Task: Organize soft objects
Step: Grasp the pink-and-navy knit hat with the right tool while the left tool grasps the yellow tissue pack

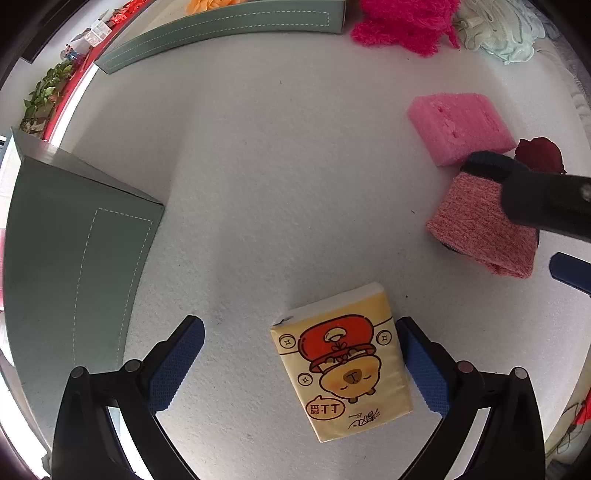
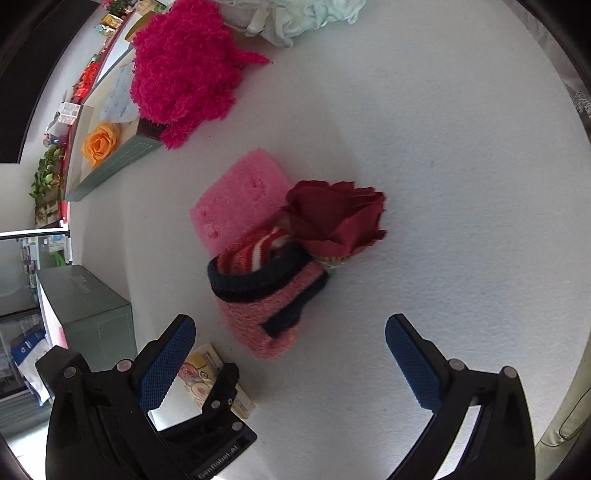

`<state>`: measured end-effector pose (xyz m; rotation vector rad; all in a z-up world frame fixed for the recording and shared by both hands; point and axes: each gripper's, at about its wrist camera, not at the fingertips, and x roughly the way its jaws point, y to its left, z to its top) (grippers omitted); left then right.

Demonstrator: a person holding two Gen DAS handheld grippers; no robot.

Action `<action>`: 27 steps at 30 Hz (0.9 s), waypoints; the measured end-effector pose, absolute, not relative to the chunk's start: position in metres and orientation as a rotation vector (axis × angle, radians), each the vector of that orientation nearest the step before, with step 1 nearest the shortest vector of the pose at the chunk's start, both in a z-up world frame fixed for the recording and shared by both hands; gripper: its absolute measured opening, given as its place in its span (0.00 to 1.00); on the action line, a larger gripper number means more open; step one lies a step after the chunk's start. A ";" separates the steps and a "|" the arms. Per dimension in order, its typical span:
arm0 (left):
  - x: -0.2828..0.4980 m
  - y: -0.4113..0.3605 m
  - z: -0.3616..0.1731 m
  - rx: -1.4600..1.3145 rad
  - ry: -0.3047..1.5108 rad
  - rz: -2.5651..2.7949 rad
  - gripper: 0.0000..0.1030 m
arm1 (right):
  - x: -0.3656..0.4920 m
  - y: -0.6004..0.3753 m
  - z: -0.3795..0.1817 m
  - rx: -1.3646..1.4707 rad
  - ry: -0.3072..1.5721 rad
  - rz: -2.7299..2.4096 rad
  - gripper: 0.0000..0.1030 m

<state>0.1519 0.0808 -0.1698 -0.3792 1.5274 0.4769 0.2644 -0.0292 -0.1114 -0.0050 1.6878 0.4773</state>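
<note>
**Both grippers poised over their picks, nothing lifted yet**

At the far left of the left wrist view stands a grey-green box [image 1: 77, 258], and a second long box [image 1: 229, 26] runs along the top edge of the white table [image 1: 277, 166]. These look like the places the soft things are meant to go.

The left gripper [image 1: 301, 365] hangs low with its jaws spread wide and empty. The tissue pack [image 1: 343, 365] lies flat between them, just beside the right-hand pad [image 1: 424, 369] and well apart from the left-hand one. So the step in hand is the grasp of this pack. The next move, as I judge it, is to shift a little toward the pack so it sits centred, then close on its long sides and carry it to a box.

Further right, the pink sponge [image 1: 461, 125] lies touching the knitted sock [image 2: 266, 314], and a red cloth rose [image 2: 336, 218] rests against the sock's dark cuff.

The right gripper [image 2: 290, 350] is also released, with nothing between its pads. The sock lies just ahead of it, nearer the left-hand pad [image 2: 166, 362]. It would need to move forward and down before closing, taking care not to drag the rose along.

Beyond, a fluffy magenta bundle [image 2: 181, 70] and a pale cloth [image 2: 295, 14] wait untouched.
</note>
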 end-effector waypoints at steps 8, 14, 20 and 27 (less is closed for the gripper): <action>0.158 0.100 -0.179 -0.527 1.557 0.474 1.00 | 0.256 -0.002 -0.124 -0.046 1.663 0.411 0.79; 0.157 0.104 -0.185 -0.523 1.594 0.448 1.00 | 0.252 -0.007 -0.122 -0.014 1.684 0.424 0.28; 0.135 0.063 -0.181 -0.381 1.604 0.319 0.95 | 0.212 -0.047 -0.115 -0.095 1.688 0.411 0.29; 0.089 0.056 -0.181 -0.306 1.645 0.255 0.95 | 0.128 -0.098 -0.117 -0.158 1.728 0.356 0.38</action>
